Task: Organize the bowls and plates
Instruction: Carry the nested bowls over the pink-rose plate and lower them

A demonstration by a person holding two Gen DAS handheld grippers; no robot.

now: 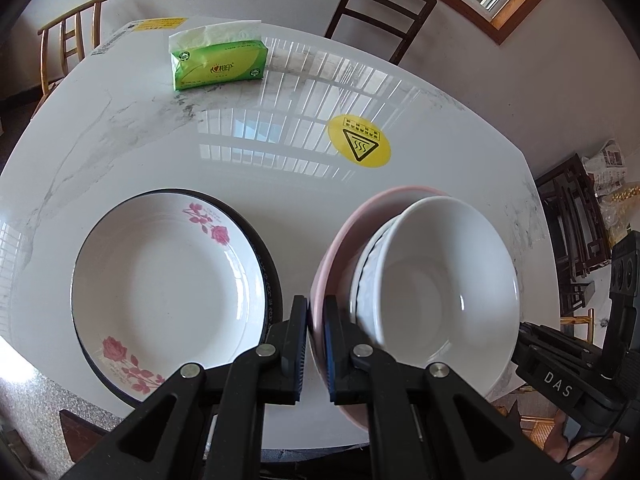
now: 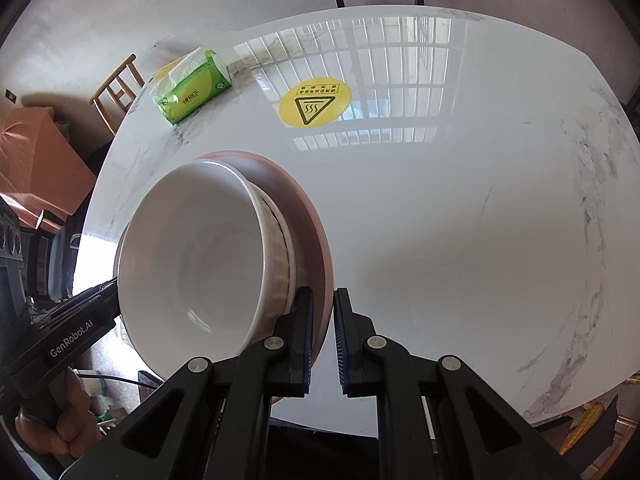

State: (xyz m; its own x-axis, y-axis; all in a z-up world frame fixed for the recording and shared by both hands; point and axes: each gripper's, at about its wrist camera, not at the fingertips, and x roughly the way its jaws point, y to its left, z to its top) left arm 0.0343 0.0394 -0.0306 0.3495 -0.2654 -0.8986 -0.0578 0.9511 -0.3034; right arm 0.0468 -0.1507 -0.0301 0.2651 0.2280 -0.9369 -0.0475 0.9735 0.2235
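- Broadly, most of both views is being filled by the white marble-veined table [image 1: 120, 128], with window bars being mirrored in its glossy top.
- Beside the table's far edge, a dark wooden chair [image 1: 380, 8] and a lighter wooden chair [image 1: 72, 28] are being shown against the wall.
- On the table's near left part, a white plate with pink roses [image 1: 168, 280] is being carried on a dark-rimmed plate [image 1: 269, 272] — only the lower one's black edge is being seen around it.
- Just beside that pair, a pink plate [image 1: 340, 232] is being gripped from both sides, tilted, with its underside apparently clear of the table.
- Inside the pink plate, a stack of white bowls [image 2: 208, 248] is being carried, a plain one nested on a ribbed one.
- Near the far left edge, a green tissue pack [image 1: 218, 62] is being left lying, well apart from the dishes.
- Between the tissue pack and the pink plate, a round yellow heat-warning sticker [image 1: 359, 140] is being shown flat on the top.
- Clamped on the pink plate's left rim, the left gripper [image 1: 316, 344] is being kept closed tight — the rim is being pinched between its pads.
- Likewise, the right gripper [image 2: 322, 340] is being kept closed on the opposite rim.
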